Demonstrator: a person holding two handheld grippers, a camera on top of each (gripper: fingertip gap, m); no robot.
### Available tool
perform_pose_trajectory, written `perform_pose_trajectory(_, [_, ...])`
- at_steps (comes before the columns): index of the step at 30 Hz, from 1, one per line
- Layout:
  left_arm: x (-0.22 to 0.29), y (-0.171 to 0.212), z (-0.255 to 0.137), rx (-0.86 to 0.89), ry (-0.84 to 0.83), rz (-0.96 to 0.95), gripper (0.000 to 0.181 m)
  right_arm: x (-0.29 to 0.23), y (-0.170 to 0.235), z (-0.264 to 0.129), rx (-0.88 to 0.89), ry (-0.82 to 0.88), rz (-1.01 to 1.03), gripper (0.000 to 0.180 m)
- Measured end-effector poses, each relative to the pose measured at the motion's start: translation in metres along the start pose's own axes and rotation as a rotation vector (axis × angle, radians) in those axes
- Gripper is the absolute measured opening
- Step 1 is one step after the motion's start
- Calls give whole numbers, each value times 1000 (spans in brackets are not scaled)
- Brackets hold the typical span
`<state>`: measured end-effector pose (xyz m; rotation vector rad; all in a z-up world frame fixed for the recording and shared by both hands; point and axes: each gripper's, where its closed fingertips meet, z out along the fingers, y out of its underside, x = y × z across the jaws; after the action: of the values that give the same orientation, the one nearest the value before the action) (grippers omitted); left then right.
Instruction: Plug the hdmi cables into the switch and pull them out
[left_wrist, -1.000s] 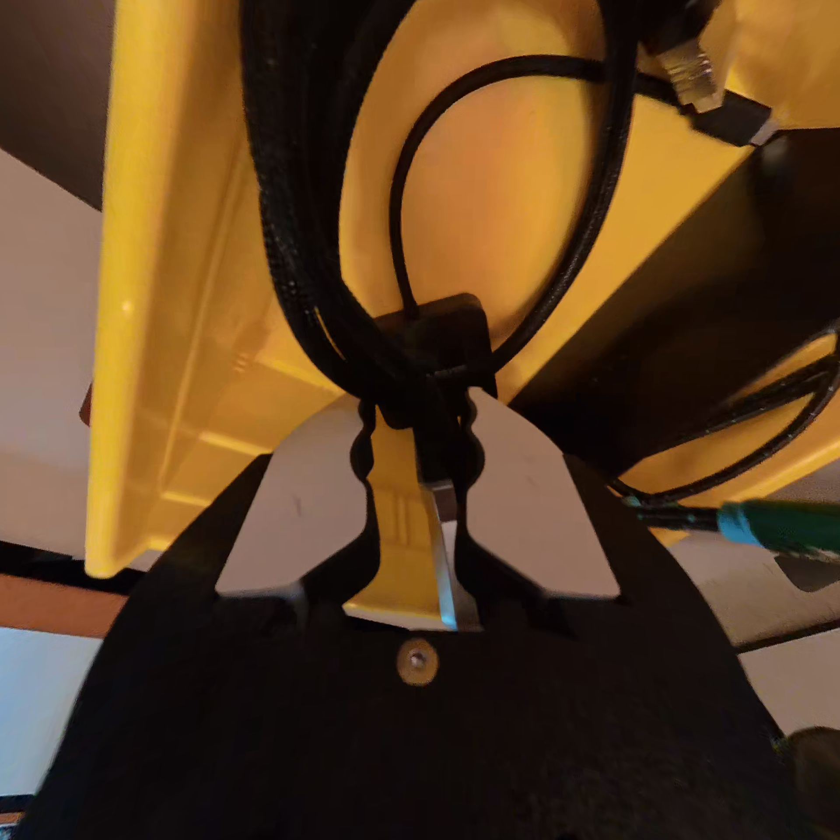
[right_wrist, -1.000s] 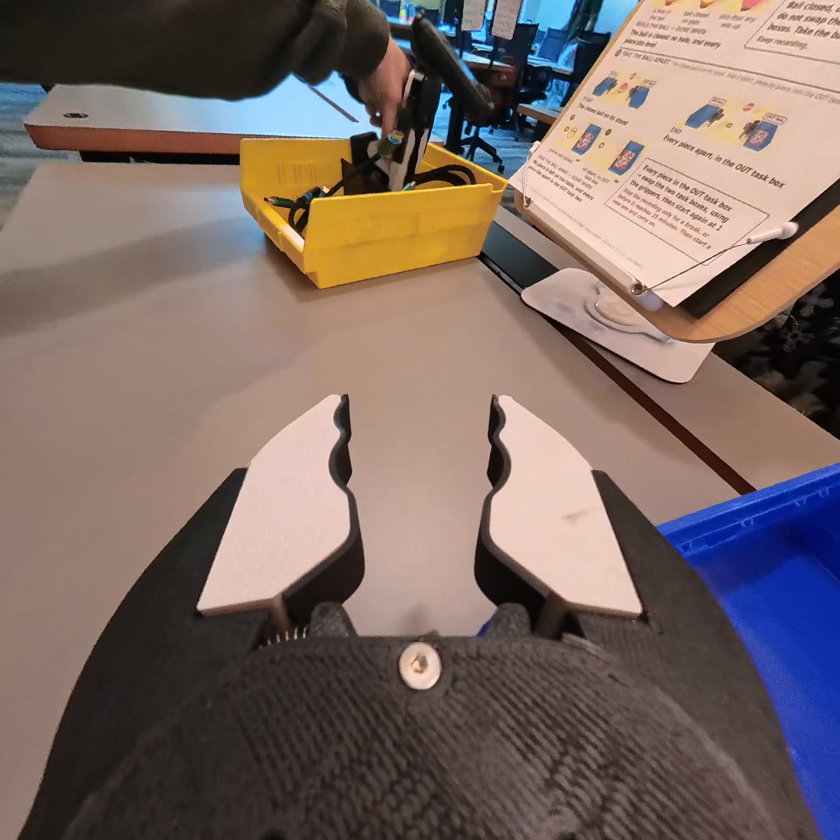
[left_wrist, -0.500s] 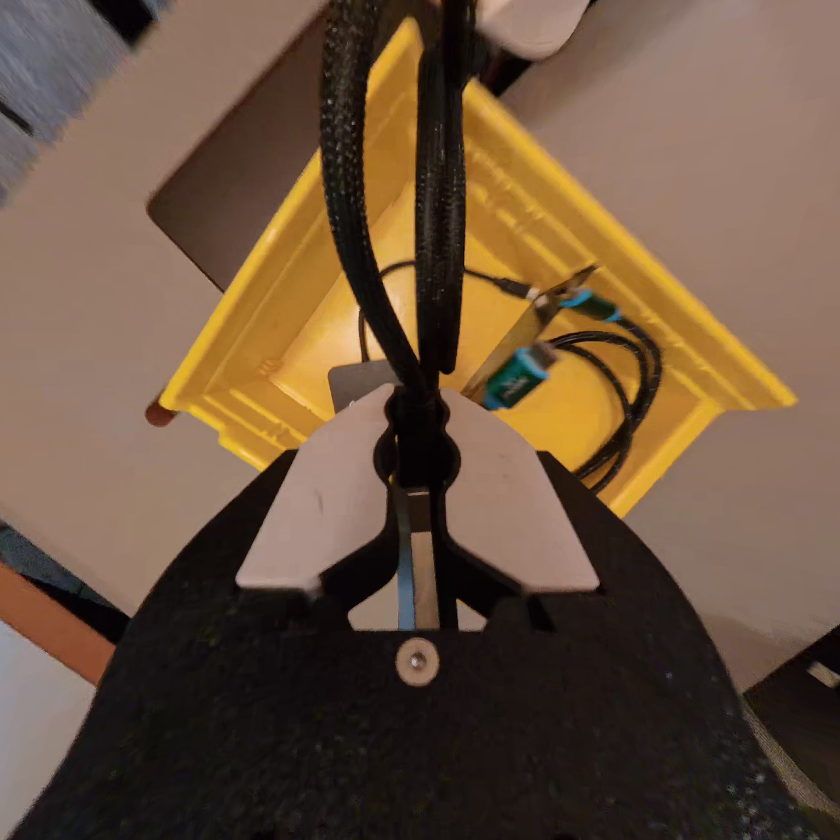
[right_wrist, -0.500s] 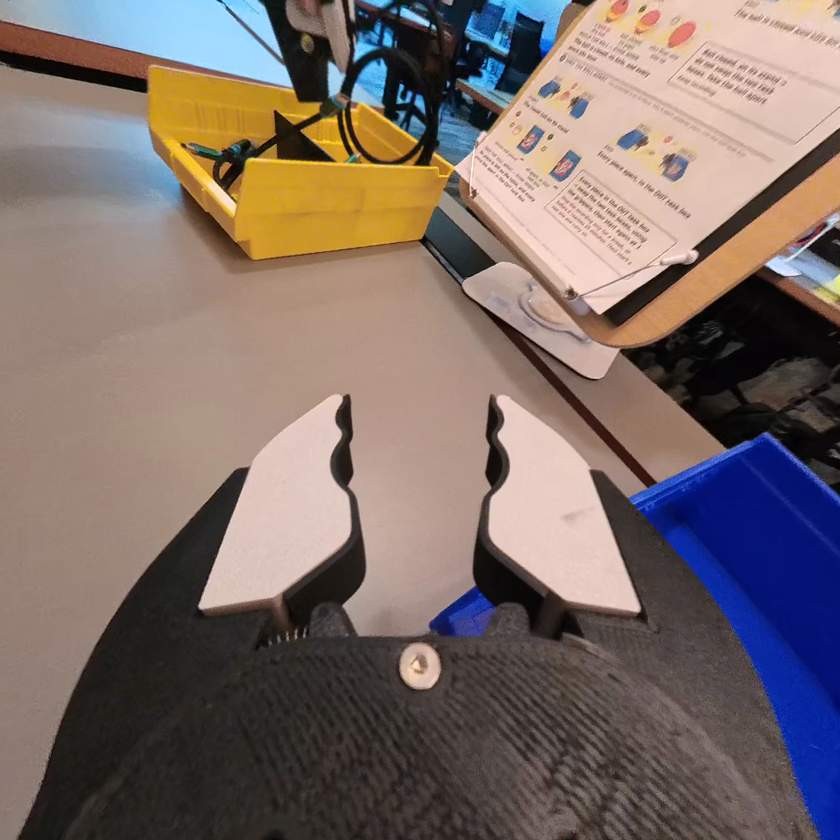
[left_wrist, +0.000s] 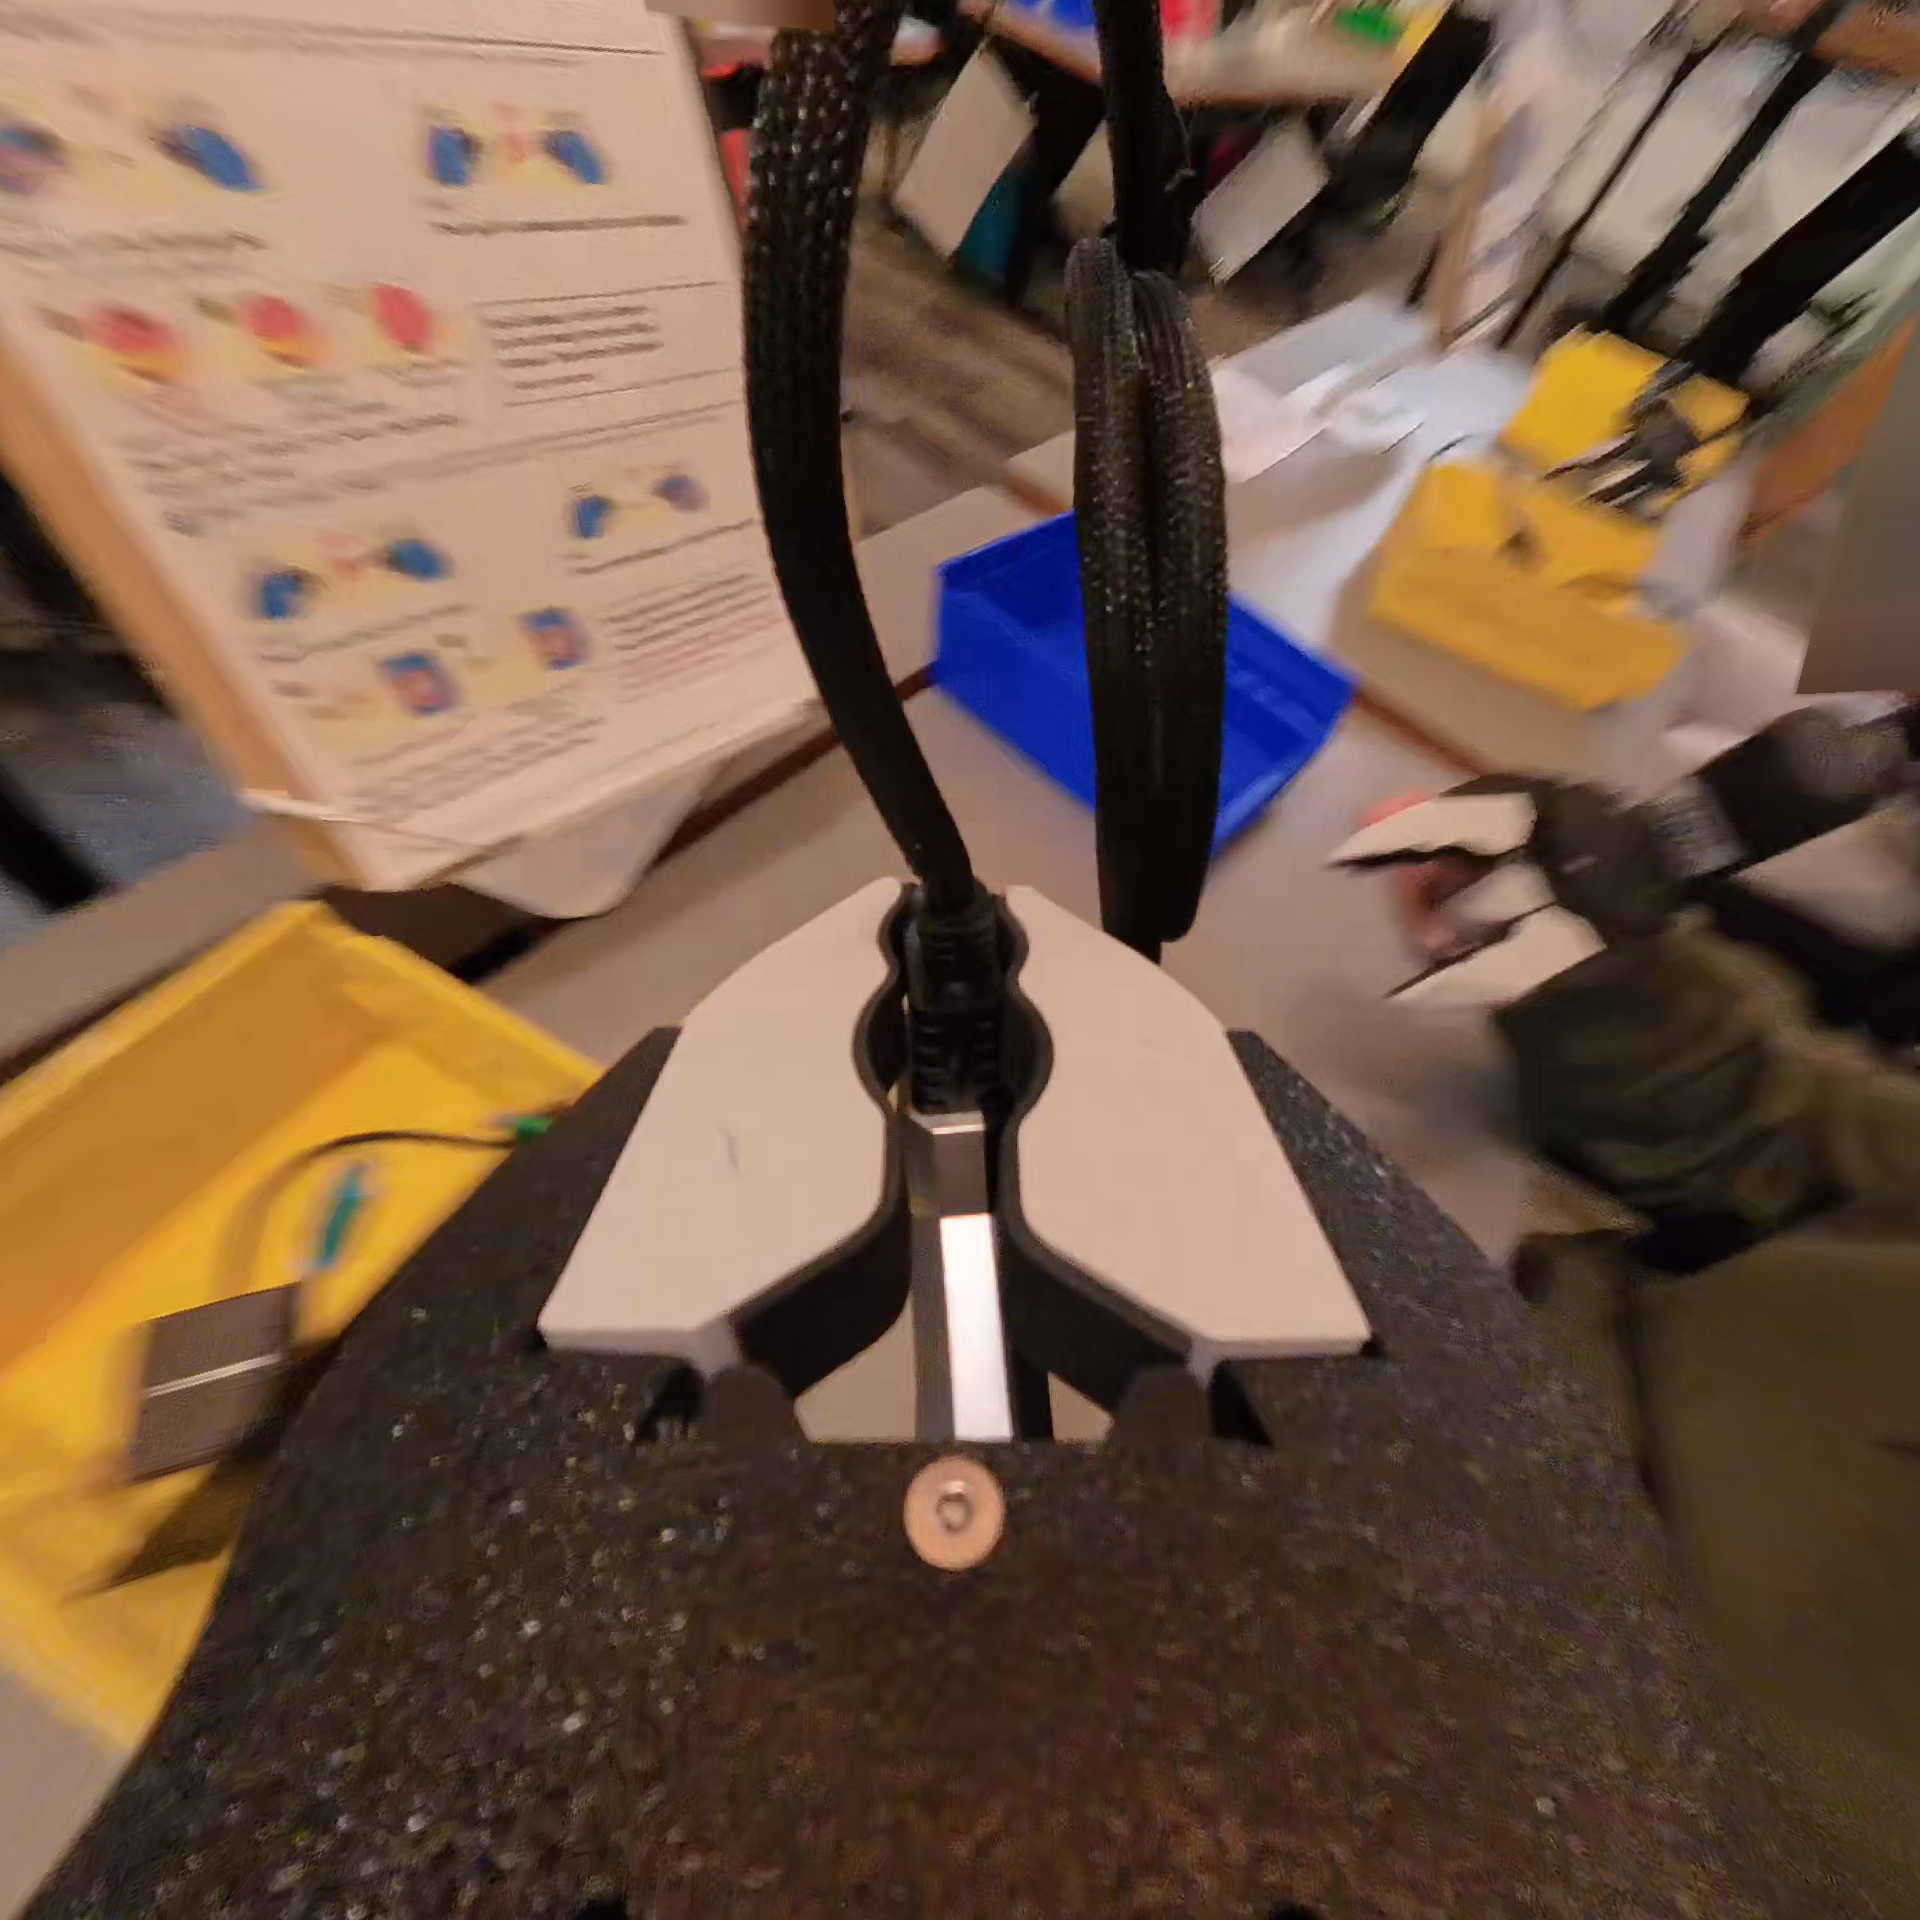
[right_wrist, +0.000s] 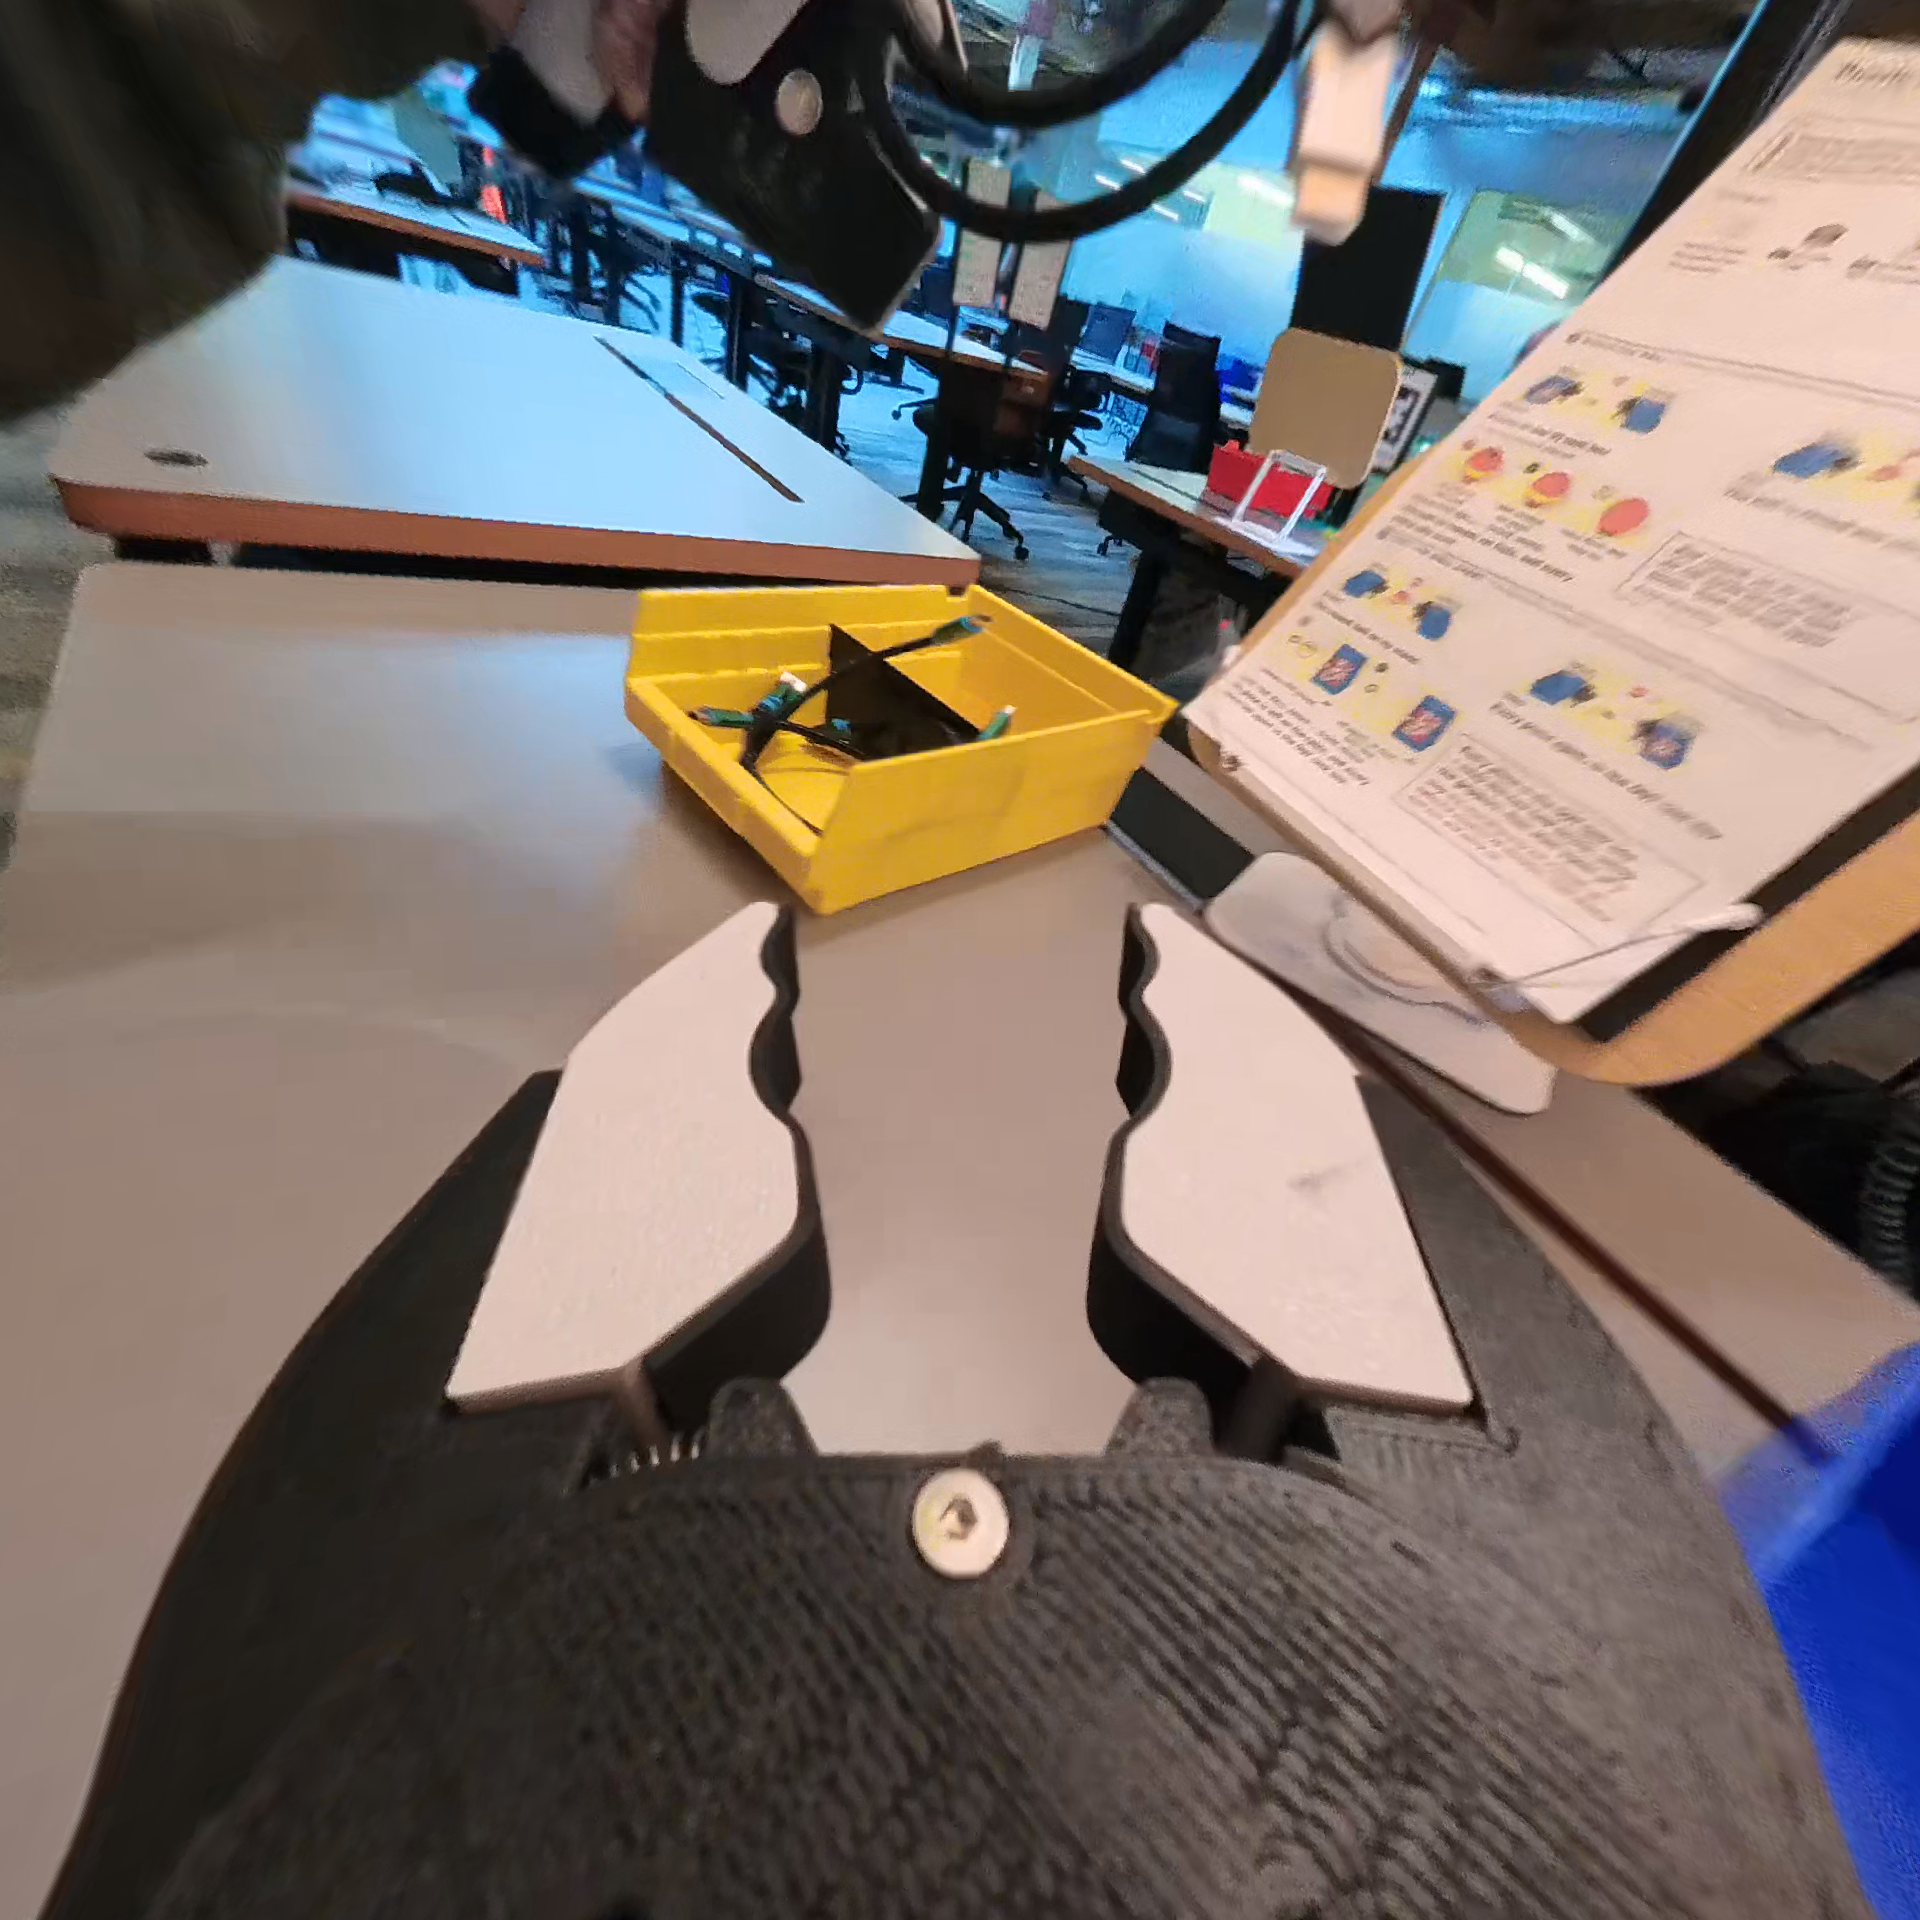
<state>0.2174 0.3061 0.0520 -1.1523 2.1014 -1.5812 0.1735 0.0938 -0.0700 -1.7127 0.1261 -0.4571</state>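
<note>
My left gripper (left_wrist: 951, 914) is shut on the black plug (left_wrist: 951, 997) of a braided black HDMI cable (left_wrist: 821, 468) and holds it high above the table. The cable's tied coil (left_wrist: 1148, 582) hangs beside it. In the right wrist view the left gripper (right_wrist: 800, 156) shows at the top with the cable loop (right_wrist: 1091, 197). The yellow bin (left_wrist: 187, 1122) holds a grey metal box (left_wrist: 208, 1361), perhaps the switch, and a thin teal-ended cable (left_wrist: 338, 1210). My right gripper (right_wrist: 956, 935) is open and empty over the grey table; it also shows in the left wrist view (left_wrist: 1455, 883).
The yellow bin (right_wrist: 935, 821) sits ahead of the right gripper with thin cables in it. An instruction board (right_wrist: 1610, 623) on a white stand (right_wrist: 1382, 966) leans at the right. A blue bin (right_wrist: 1829, 1558) is at the near right, also in the left wrist view (left_wrist: 1039, 644).
My left gripper has lifted the HDMI cable up out of the yellow bin and swung to face the board and blue bin. The right gripper stays open and has tilted up slightly.
</note>
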Motion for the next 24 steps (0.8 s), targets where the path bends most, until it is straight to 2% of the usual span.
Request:
perform_pose_trajectory(2, [44,18,14,88,140,-104,12,-28,-4,12,35,-70,107,76])
perform_pose_trajectory(6, [121,63,44,225,429,-301,12,-71,-14,23,165,-188,428,80])
perform_pose_trajectory(9, [161,99,60,252,553,-370,12,-96,-8,21,173,-280,526,82])
perform_pose_trajectory(11, [174,121,68,228,562,-367,12,-102,-8,16,197,-334,616,80])
perform_pose_trajectory(14, [180,138,79,197,563,-383,12,-115,-13,7,261,-506,723,32])
perform_pose_trajectory(18, [173,145,91,127,531,-353,12,-113,-2,17,244,-566,806,25])
perform_pose_trajectory(21, [161,141,101,73,486,-346,13,-101,-1,20,325,-614,948,22])
perform_pose_trajectory(24, [140,123,95,109,444,-356,28,-79,0,18,423,-583,1104,21])
